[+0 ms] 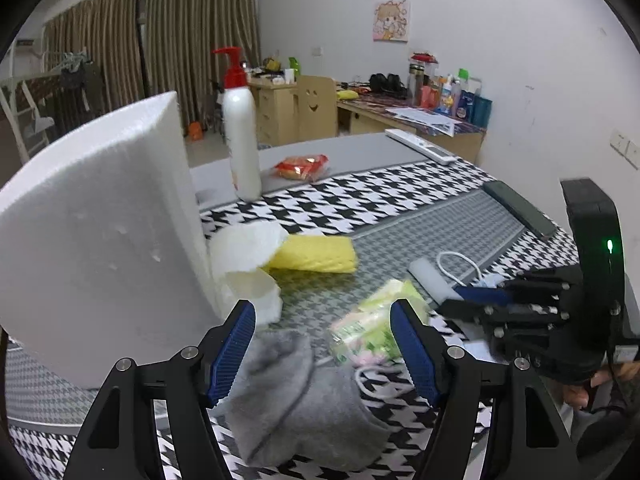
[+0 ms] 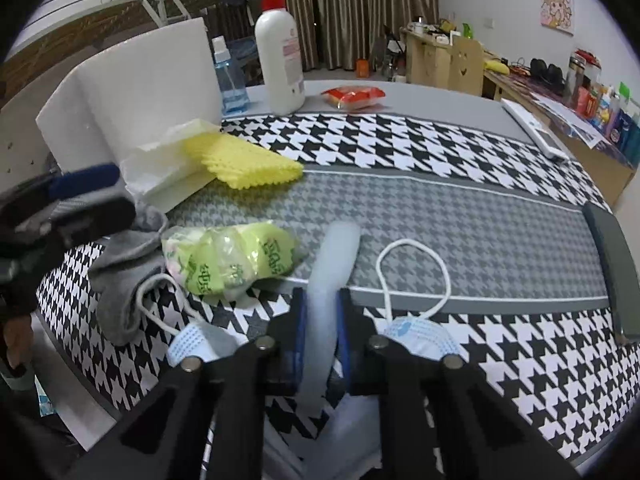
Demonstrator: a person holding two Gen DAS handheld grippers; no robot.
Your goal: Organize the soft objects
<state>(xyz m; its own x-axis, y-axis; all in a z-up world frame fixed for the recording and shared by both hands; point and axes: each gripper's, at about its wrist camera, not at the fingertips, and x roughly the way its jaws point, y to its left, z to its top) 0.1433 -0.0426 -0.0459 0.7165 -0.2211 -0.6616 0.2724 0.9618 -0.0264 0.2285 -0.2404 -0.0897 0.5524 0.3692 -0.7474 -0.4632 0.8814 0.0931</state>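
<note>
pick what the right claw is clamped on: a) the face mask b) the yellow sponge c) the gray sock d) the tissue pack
a: the right claw is shut on the folded middle of the face mask, its ear loops spilling out to either side, while the gray sock, yellow sponge and tissue pack lie untouched on the cloth.

White walls [image 1: 480, 40] w/ cartoon poster [image 1: 391, 21], brown curtains [image 1: 192, 32], wooden desk [image 1: 420, 128], smiley-face chair [image 1: 316, 106]
</note>
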